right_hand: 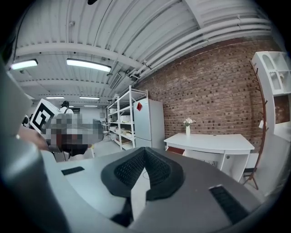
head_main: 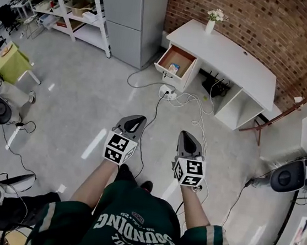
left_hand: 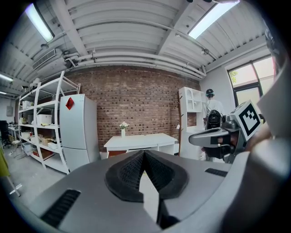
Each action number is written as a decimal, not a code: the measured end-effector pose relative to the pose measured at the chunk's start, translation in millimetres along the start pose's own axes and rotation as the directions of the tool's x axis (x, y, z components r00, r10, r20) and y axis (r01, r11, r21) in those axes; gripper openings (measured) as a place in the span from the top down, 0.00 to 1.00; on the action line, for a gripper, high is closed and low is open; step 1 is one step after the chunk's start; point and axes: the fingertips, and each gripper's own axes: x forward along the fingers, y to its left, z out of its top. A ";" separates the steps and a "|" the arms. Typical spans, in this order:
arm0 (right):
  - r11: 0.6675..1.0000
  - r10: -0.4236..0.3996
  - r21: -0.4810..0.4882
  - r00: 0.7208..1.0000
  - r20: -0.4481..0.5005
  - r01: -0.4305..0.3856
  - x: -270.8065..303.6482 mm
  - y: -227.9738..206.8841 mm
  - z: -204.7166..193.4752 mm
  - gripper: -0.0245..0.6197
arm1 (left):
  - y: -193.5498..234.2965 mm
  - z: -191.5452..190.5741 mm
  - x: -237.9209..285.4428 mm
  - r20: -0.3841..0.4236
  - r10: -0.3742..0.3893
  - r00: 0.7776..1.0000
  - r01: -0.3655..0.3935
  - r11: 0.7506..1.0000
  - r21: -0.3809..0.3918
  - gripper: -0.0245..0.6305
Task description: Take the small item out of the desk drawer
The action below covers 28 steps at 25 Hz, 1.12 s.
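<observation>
- Left tool (head_main: 136,120): jaws pressed together at the tips, nothing between them.
- Right tool (head_main: 189,137), just beside it: jaws likewise closed and empty.
- Well ahead of both tools, across the floor (head_main: 89,106): the open drawer (head_main: 189,68) under the white tabletop (head_main: 228,56).
- The small packet (head_main: 173,68) lies inside that drawer.

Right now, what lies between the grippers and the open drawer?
Head view: grey floor, crossed by white cables, with a power strip just short of the drawer.
</observation>
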 end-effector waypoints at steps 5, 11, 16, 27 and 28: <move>1.000 0.010 0.000 1.000 -0.025 -0.010 5.5 -3.8 -6.9 0.92 | -1.4 -2.1 9.1 0.000 -0.002 1.000 0.002 1.000 -0.008 0.94; 1.000 0.016 0.010 1.000 -0.025 -0.016 25.1 -3.4 -0.4 0.93 | 12.9 5.3 21.3 -0.001 0.000 1.000 0.000 1.000 -0.010 0.94; 1.000 0.022 0.016 0.999 -0.028 -0.022 48.5 2.9 2.4 0.92 | 34.5 7.5 34.6 -0.006 -0.007 1.000 0.007 1.000 -0.009 0.94; 1.000 0.006 0.008 0.999 -0.040 -0.005 126.8 -10.5 17.1 0.92 | 90.2 13.6 100.3 -0.006 -0.051 0.999 0.051 0.999 -0.017 0.94; 1.000 0.001 0.007 0.999 -0.040 -0.001 135.6 -12.3 19.4 0.92 | 96.6 14.9 107.6 -0.006 -0.057 0.998 0.057 0.998 -0.019 0.94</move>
